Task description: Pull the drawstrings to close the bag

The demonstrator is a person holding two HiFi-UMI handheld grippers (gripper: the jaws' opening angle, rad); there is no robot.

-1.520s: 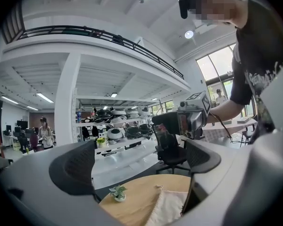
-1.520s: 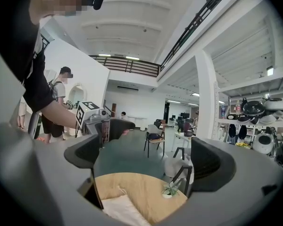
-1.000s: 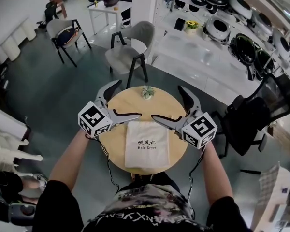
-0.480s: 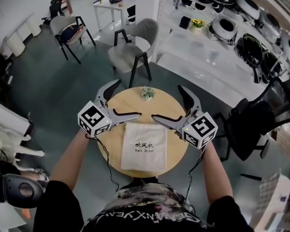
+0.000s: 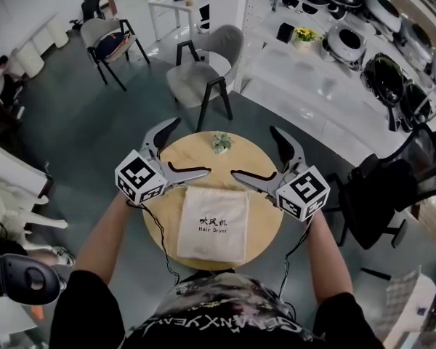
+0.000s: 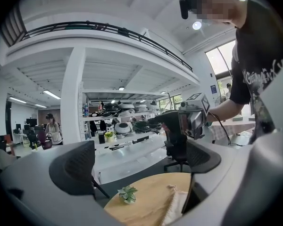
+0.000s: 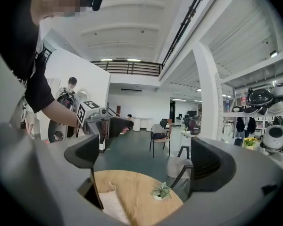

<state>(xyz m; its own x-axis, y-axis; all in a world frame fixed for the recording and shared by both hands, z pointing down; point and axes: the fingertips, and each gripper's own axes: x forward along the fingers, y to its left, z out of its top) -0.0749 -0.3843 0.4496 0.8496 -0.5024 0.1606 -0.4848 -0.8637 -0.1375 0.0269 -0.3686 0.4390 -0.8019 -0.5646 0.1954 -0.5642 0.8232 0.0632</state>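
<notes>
At mid-frame, left tool and right tool hover released over the bag; approach stage: each must next pinch a drawstring.

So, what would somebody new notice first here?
A cream cloth drawstring bag printed Hair Dryer lies flat in the middle of the round wooden table. The left tool and right tool, both open and empty, point at each other near its top edge. A small green potted plant stands at the table's far edge.

bright, even ceiling light, soft shadows; gripper views bulge fisheye-like with dark, blurred edges.
</notes>
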